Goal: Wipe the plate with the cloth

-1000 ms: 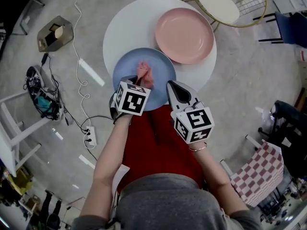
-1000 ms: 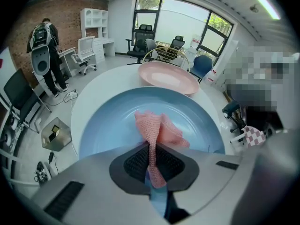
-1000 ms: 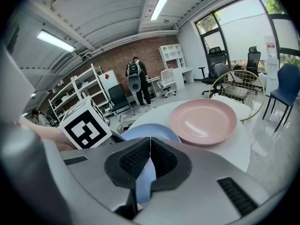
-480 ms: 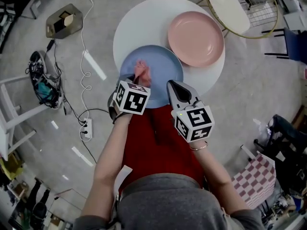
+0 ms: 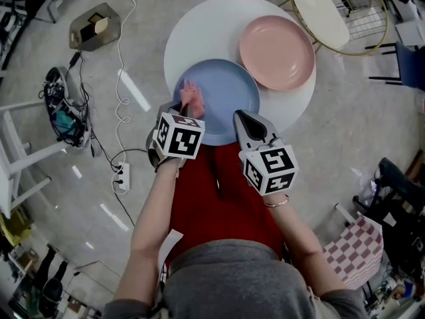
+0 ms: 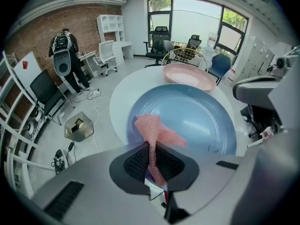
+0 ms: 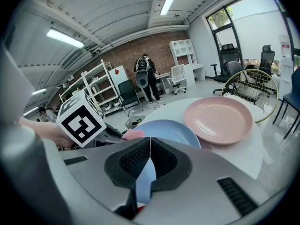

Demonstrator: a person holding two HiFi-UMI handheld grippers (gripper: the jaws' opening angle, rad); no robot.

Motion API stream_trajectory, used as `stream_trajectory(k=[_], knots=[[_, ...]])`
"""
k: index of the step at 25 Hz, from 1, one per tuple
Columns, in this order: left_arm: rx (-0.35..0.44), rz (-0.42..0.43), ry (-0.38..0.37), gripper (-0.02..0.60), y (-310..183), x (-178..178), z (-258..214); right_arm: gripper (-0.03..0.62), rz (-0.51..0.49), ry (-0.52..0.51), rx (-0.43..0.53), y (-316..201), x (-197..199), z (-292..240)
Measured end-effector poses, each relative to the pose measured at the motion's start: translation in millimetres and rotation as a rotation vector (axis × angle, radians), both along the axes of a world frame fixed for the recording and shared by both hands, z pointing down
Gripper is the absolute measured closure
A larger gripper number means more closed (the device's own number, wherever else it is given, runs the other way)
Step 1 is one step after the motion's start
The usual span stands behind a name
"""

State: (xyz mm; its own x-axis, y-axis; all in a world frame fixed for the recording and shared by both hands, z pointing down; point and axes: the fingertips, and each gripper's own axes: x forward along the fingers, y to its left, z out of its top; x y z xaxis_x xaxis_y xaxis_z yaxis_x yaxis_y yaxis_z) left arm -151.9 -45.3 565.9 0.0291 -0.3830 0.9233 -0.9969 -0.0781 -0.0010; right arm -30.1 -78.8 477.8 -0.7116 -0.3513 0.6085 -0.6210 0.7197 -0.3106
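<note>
A blue plate (image 5: 226,92) lies on the near side of a round white table (image 5: 199,32). Over the plate's left part sits a pink cloth (image 5: 191,98), and my left gripper (image 5: 180,111) is shut on it. In the left gripper view the cloth (image 6: 154,128) runs up from between the jaws of that gripper (image 6: 150,146) and spreads onto the blue plate (image 6: 201,118). My right gripper (image 5: 240,116) is at the plate's near rim. In the right gripper view the right gripper (image 7: 150,142) has its jaws closed, with the blue plate's (image 7: 168,132) rim between them.
A pink plate (image 5: 277,52) overlaps the blue one at the table's far right. Beyond it stands a gold-framed stool with a white top (image 5: 320,4). Cables and a power strip (image 5: 121,176) lie on the floor at the left, near a box (image 5: 95,25).
My left gripper has dragged the cloth from the middle of the blue plate towards its left part. The right gripper stays at the near rim.
</note>
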Motion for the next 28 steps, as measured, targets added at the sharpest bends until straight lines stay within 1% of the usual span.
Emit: stream_trajectory(k=[4, 9, 13, 15, 18, 21, 23, 26, 28], knots=[[0.023, -0.018, -0.014, 0.548, 8.9, -16.2, -7.0, 0.565, 0.026, -0.001, 0.016, 7.6, -2.0, -4.8], [0.099, -0.026, -0.027, 0.548, 12.3, -32.7, -28.3, 0.565, 0.099, 0.010, 0.040, 14.2, 8.6, -10.7], [0.147, 0.004, 0.012, 0.548, 8.8, -26.7, -43.6, 0.565, 0.173, 0.022, 0.062, 20.4, 26.5, -15.9], [0.170, 0.027, 0.044, 0.548, 6.0, -16.3, -49.2, 0.565, 0.215, 0.024, 0.074, 24.0, 37.8, -18.8], [0.199, 0.092, 0.085, 0.548, -1.7, 7.5, -54.3, 0.565, 0.284, 0.028, 0.088, 27.9, 54.9, -22.9], [0.210, 0.171, 0.115, 0.548, -6.3, 41.9, -57.4, 0.565, 0.318, 0.042, 0.092, 31.9, 72.0, -25.8], [0.222, 0.206, 0.148, 0.548, -9.3, 69.3, -61.0, 0.565, 0.333, 0.048, 0.084, 35.2, 86.2, -26.0], [0.255, 0.233, 0.212, 0.548, -17.5, 107.6, -68.7, 0.565, 0.358, 0.046, 0.072, 38.1, 105.0, -24.6], [0.263, 0.230, 0.260, 0.548, -23.1, 126.0, -70.6, 0.565, 0.365, 0.041, 0.070, 38.6, 111.9, -25.5]])
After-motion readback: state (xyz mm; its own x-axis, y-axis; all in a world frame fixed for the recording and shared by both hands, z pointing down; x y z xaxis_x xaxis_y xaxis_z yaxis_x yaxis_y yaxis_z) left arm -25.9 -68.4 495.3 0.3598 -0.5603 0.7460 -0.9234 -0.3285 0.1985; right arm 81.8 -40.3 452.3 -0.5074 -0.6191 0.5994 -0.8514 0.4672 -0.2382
